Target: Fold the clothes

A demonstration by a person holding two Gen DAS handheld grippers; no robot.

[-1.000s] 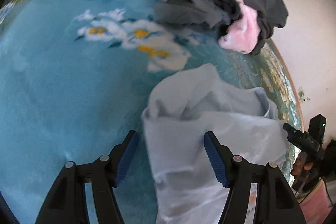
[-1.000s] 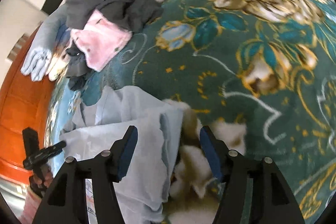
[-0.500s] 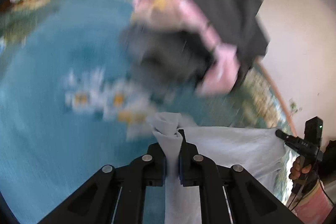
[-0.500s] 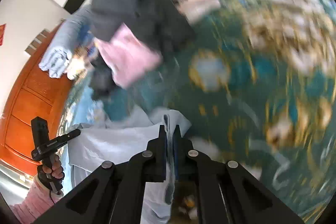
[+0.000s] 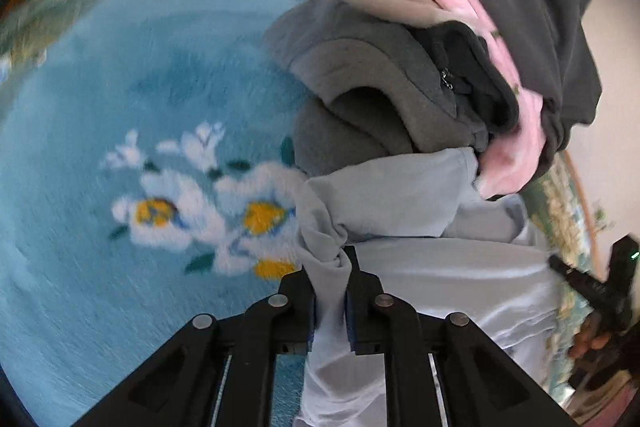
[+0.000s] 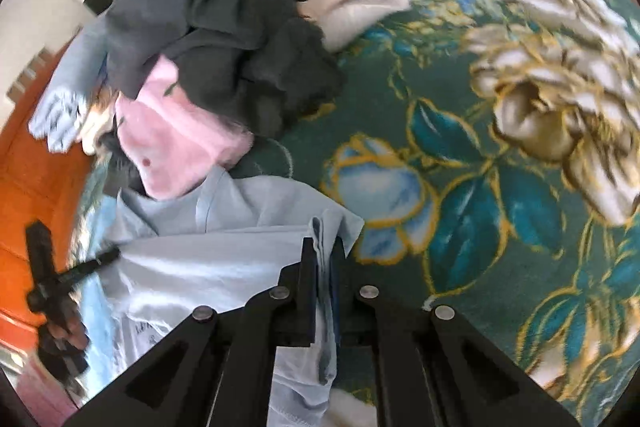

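Light blue garment (image 5: pixel 420 267): thin woven cloth, smooth, faint sheen. Grey fleece garment (image 5: pixel 360 75): thick, matt, napped. Pink garment (image 6: pixel 180 139): plush, fuzzy cloth. Dark grey garment (image 6: pixel 200 7): soft matt knit. Blue floral blanket (image 5: pixel 120 107): deep fuzzy pile. Green floral blanket (image 6: pixel 500 167): short velvety pile. Left claw (image 5: pixel 330 291), right claw (image 6: pixel 323 267): matt black plastic, bright metal rivets. Orange panel (image 6: pixel 28 187): glossy wood.

A heaped clothes pile (image 5: pixel 440 47) blocks the way at twelve to two o'clock; bare blue blanket (image 5: pixel 120 87) lies open from nine to eleven.
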